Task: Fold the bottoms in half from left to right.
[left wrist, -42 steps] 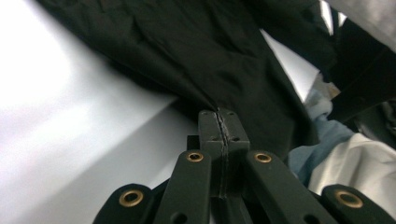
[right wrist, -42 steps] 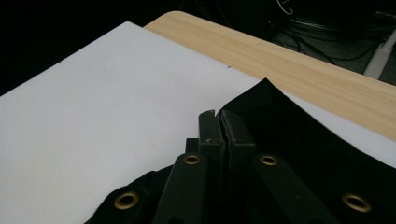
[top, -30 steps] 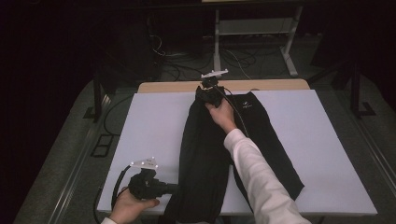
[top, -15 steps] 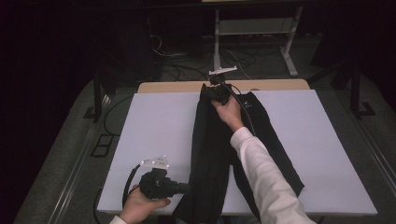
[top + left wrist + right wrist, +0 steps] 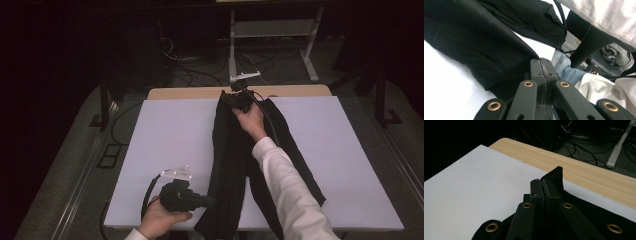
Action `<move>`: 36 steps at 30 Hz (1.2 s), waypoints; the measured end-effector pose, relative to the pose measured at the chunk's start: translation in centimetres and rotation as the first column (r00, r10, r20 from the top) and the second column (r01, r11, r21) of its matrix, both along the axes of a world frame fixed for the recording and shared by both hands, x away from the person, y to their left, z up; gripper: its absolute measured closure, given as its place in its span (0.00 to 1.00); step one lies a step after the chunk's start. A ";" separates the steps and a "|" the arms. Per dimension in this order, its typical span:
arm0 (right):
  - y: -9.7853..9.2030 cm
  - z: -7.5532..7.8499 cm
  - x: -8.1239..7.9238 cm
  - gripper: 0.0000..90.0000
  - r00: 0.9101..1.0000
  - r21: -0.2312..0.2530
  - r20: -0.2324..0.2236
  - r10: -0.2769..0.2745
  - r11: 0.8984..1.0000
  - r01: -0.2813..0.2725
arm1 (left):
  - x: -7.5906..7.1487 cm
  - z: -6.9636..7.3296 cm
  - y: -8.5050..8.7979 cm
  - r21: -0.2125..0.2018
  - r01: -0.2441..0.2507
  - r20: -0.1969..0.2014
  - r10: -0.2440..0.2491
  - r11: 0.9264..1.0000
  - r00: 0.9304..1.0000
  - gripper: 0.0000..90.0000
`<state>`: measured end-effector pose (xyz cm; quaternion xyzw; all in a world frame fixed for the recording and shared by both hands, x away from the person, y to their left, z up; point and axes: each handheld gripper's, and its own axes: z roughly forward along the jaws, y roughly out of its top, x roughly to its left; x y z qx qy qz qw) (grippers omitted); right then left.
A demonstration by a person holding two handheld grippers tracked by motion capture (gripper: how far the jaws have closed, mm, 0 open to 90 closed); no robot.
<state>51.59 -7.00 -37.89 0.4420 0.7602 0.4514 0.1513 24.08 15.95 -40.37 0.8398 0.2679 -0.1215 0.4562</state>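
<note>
**Still, two thin pinches carry the whole garment**

Plainly the risk is slippage. The long black fabric garment (image 5: pixel 235 165), which looks like a pair of trousers, lies lengthwise down the middle of the white-covered table (image 5: pixel 165 145), one half doubled over the other. The right gripper (image 5: pixel 239 98) has its jaws pressed together on a small peak of cloth at the far end, as the right gripper view shows (image 5: pixel 544 188). The left gripper (image 5: pixel 200 201) is closed on the near end at the table's front edge, its jaws meeting on a fold of the same black cloth (image 5: pixel 541 72).

Each hold looks shallow, so an uneven pull could slide the cloth out of one pinch. The near end already droops over the front edge, and a lost grip there would probably let it slide to the floor. Dragging rather than lifting may rumple the lower layer.

A strip of bare light wooden tabletop (image 5: pixel 584 170) runs along the far side. Beyond it stand a white metal frame (image 5: pixel 310 50) and loose cables (image 5: pixel 200 75) on the floor. In the left gripper view, crumpled denim and pale clothes (image 5: pixel 586 82) sit below the near edge.
</note>
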 end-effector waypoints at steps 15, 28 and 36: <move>-1.8 0.0 -0.2 0.96 1.000 -0.007 -0.006 -0.018 1.000 0.018 | 0.3 0.6 -2.3 -0.019 0.043 0.017 -0.042 0.999 0.999 0.99; -3.2 0.0 -0.4 0.96 1.000 -0.018 -0.011 -0.025 1.000 0.025 | 0.8 0.7 -4.5 -0.022 0.083 0.015 -0.082 0.996 0.996 0.99; -4.5 -0.1 -0.4 0.96 0.999 -0.019 -0.012 -0.037 0.999 0.037 | 0.9 0.6 -6.0 -0.018 0.110 0.012 -0.110 0.994 0.994 0.99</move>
